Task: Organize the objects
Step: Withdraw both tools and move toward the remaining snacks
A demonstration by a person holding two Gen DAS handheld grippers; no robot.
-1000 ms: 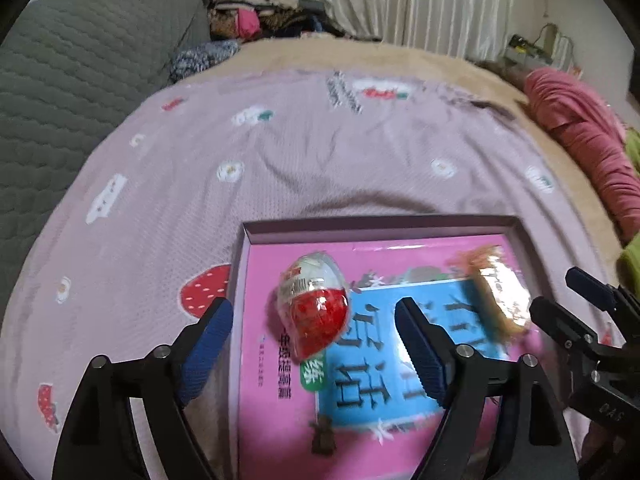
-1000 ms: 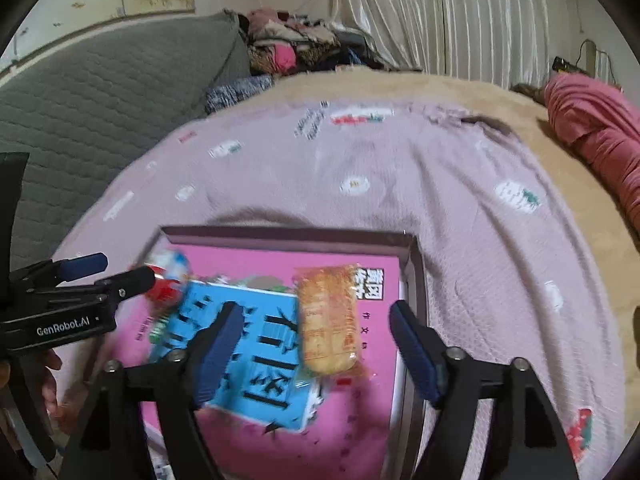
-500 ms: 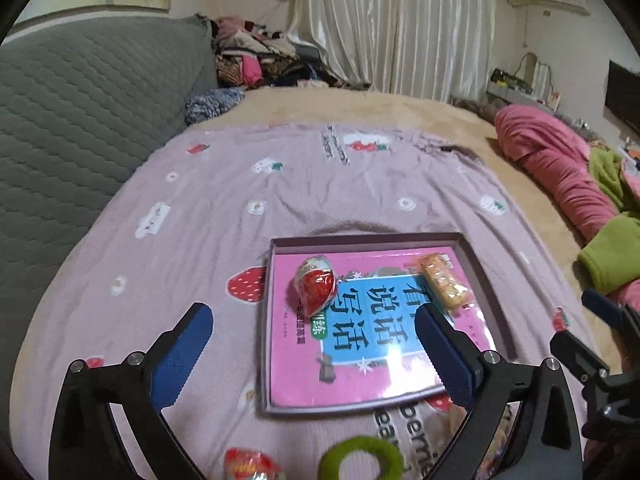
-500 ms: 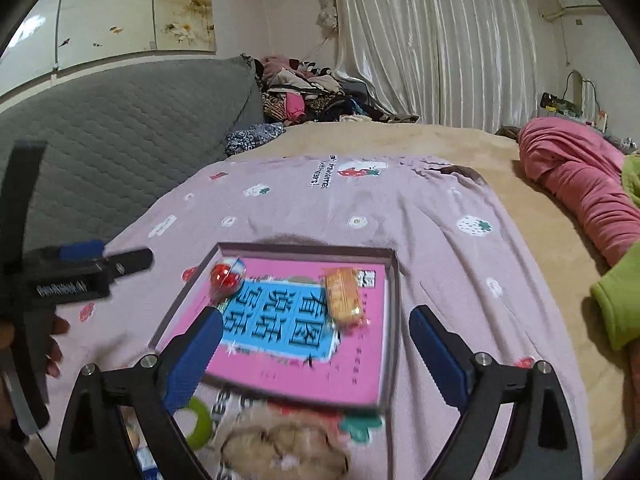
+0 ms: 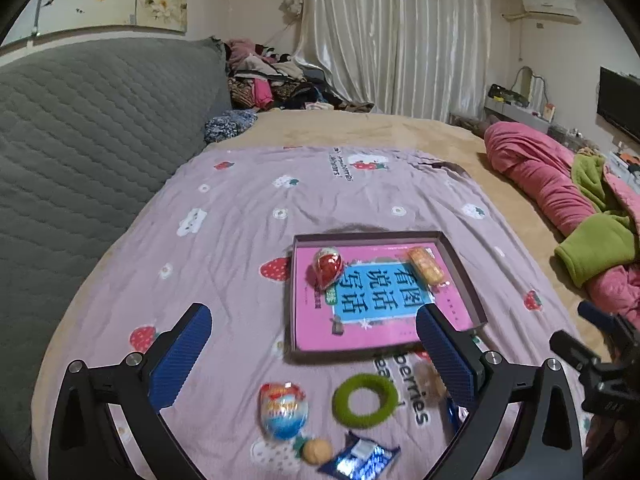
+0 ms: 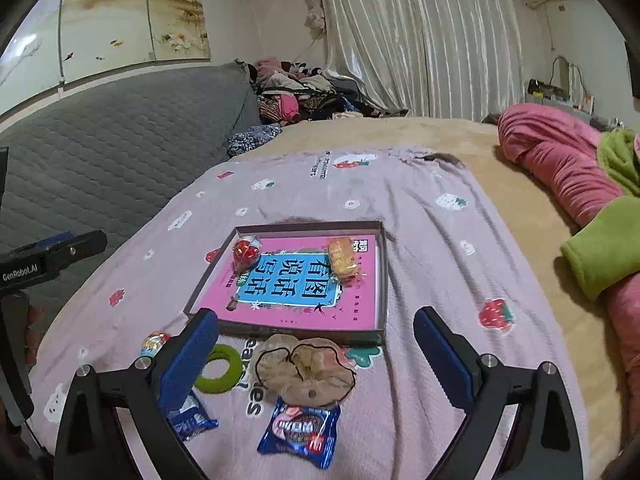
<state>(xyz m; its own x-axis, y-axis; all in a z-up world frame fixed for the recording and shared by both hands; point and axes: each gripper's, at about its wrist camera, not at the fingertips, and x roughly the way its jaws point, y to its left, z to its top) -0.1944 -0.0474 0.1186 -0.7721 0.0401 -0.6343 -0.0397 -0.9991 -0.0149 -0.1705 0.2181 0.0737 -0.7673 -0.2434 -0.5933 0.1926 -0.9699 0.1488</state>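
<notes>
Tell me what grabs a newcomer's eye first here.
The pink book lying in a shallow tray mid-bed, with a red egg and an orange snack on top. Nearer the camera lie a green ring and a blue packet.

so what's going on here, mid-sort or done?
Mid-sort. A person holds two claws over a bed; the left claw and right claw have just been opening and hold nothing. In the shallow box, on the pink book, lie a red egg-shaped toy and a wrapped orange snack. Not yet boxed, on the bedspread nearer the cameras: green ring, beige scrunchie, blue cookie packet, second egg toy.
</notes>
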